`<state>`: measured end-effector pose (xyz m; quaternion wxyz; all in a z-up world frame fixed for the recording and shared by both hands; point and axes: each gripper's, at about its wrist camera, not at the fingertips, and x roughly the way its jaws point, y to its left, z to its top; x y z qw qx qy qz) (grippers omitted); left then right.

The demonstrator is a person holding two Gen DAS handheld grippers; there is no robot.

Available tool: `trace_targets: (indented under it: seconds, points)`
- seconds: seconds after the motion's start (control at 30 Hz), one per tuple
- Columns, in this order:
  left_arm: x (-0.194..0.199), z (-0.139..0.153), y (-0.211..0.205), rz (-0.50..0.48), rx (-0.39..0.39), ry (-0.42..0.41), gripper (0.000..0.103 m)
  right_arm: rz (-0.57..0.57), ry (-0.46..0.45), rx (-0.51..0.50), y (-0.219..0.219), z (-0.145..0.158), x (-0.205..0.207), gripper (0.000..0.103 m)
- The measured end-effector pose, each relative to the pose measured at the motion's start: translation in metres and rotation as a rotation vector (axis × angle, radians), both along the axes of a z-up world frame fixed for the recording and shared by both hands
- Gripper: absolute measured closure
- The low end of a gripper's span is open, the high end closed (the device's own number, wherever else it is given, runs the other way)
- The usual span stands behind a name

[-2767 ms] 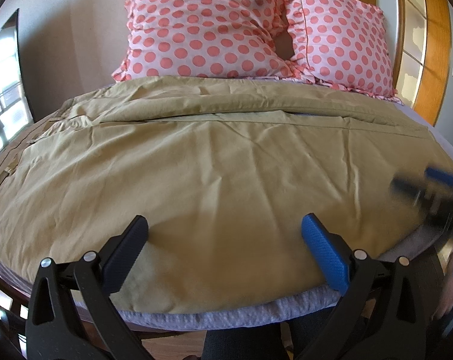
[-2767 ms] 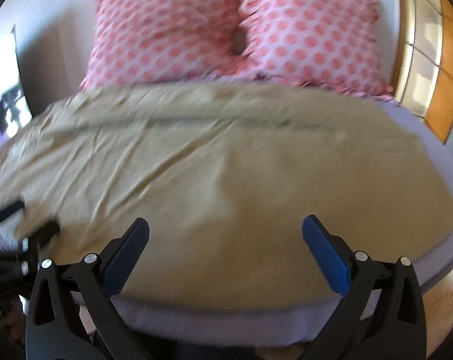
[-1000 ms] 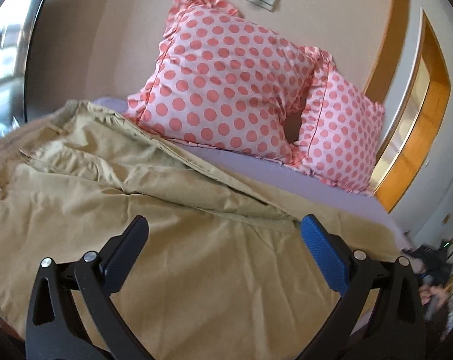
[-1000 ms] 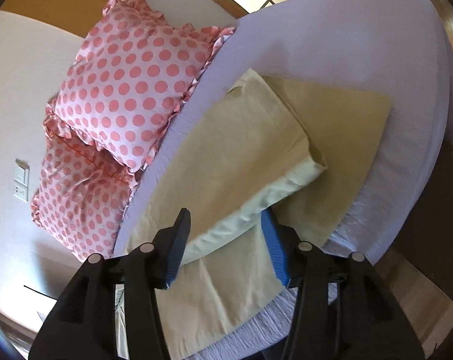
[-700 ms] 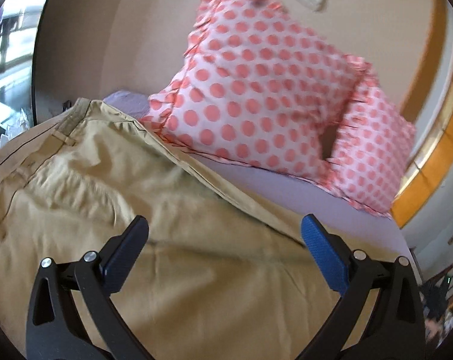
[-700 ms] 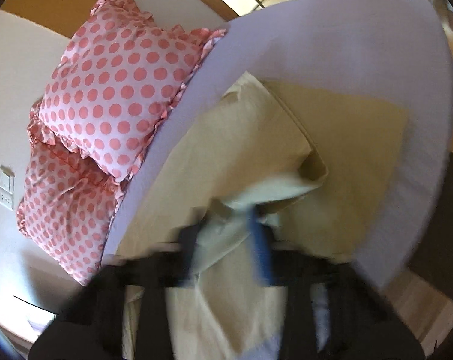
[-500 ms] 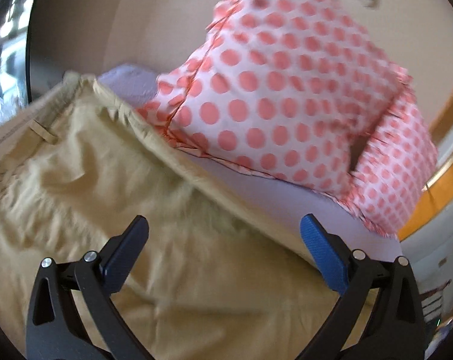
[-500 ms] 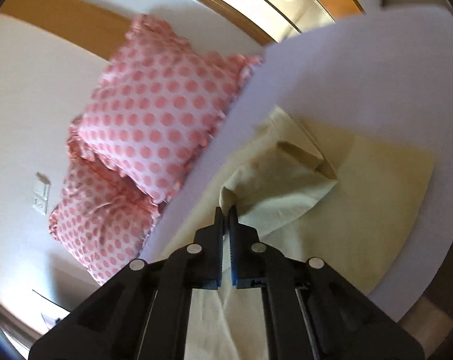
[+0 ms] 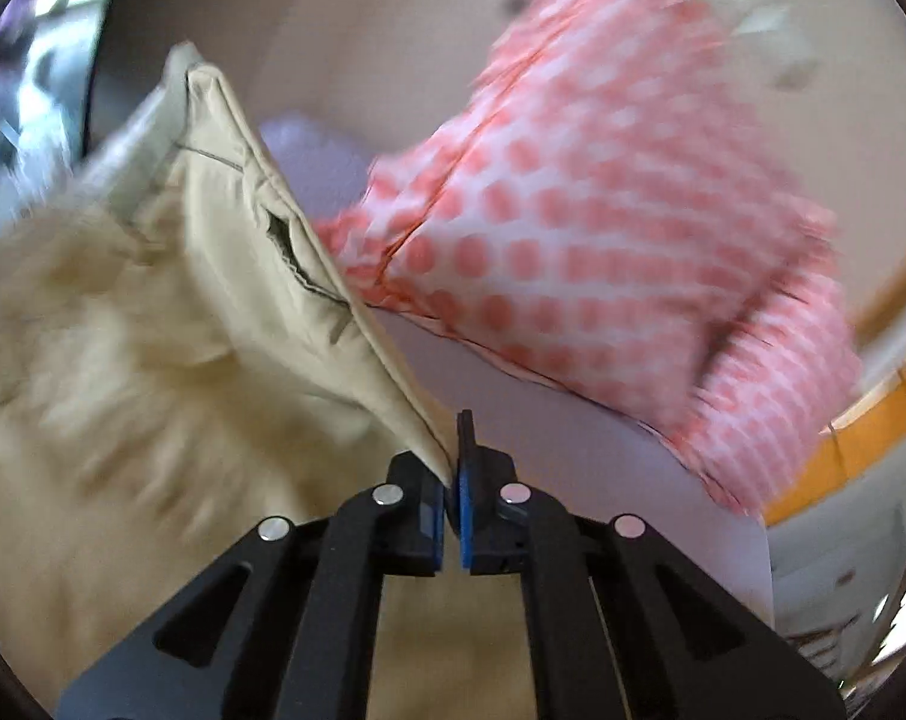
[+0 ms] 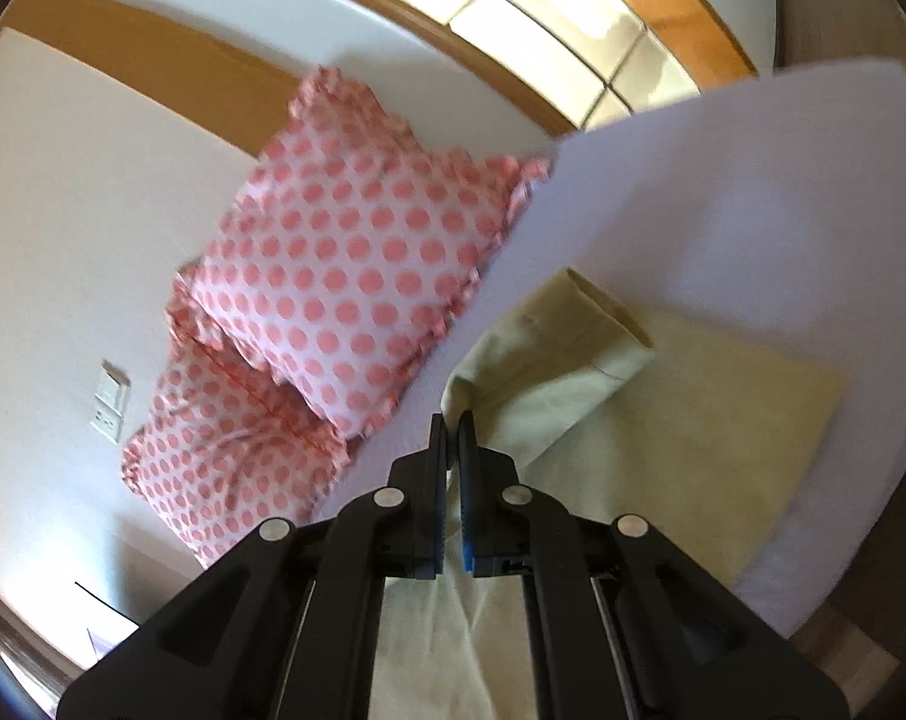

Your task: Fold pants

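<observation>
1. Both grippers went from wide open over flat pants (image 9: 171, 324) to clamped: left gripper (image 9: 451, 480) pinches the waist-end edge, right gripper (image 10: 451, 450) the far leg near its cuff, both lifting.
2. Pants on bed (image 10: 723, 192), by pillows (image 10: 345, 276).
3. Progress imo: 1st fold just started, rest tbd.

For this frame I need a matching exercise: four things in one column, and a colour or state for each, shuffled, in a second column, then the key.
Things:
1. left claw
2. pants
3. pillows
4. bed sheet

Colour or state:
A. pale lilac, plain
B. white with pink dots, ruffled edge
C. shut on the pants' edge near the waistband
D. khaki, one leg's hem lifted off the other leg

Pairs: 1-C, 2-D, 3-B, 4-A. The right claw is likewise shut on the pants, near the lifted leg's hem.
</observation>
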<state>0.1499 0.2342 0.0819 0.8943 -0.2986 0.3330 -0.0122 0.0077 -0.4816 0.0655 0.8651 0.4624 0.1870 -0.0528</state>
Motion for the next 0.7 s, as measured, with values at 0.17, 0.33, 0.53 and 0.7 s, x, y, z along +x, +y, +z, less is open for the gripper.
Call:
trace_targets:
  seconds: [0.17, 0.33, 0.53, 0.7]
  points:
    - [-0.154, -0.007, -0.011, 0.026, 0.054, -0.063, 0.095, -0.037, 0.017, -0.025, -0.009, 0.000, -0.020, 0.099]
    - [-0.212, -0.070, -0.008, 0.077, -0.014, 0.030, 0.095, -0.059, 0.113, 0.006, -0.014, -0.029, -0.025, 0.099]
    - [-0.218, -0.080, -0.010, 0.071, 0.008, -0.017, 0.093, -0.064, 0.181, -0.055, -0.011, -0.032, -0.029, 0.098]
    - [-0.231, -0.081, -0.012, 0.064, 0.012, -0.071, 0.082, -0.203, 0.216, -0.162, -0.013, -0.019, -0.054, 0.036]
